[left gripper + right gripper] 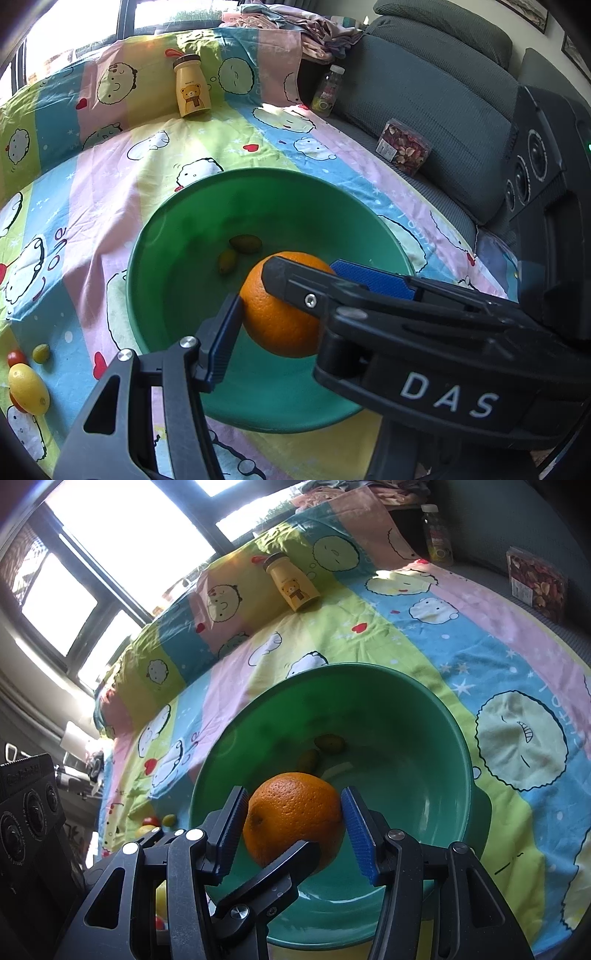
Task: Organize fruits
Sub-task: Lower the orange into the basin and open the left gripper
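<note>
The orange (295, 805) hangs above the hollow of the green basin (424, 716), clear of its floor, where two small olive-green fruits (238, 251) lie side by side. The right tongs (293, 794) are closed on it, one blue pad (232, 823) pressed to each flank. The left tongs (280, 328) seem to grip the same orange: one pad (221, 332) lies flat against its side, and a black finger (273, 871) crosses its lower front, though the right tongs hide that finger's contact in the left wrist view. On the cartoon-print sheet (110, 192) beside the basin lie a lemon (27, 387) and smaller fruits.
</note>
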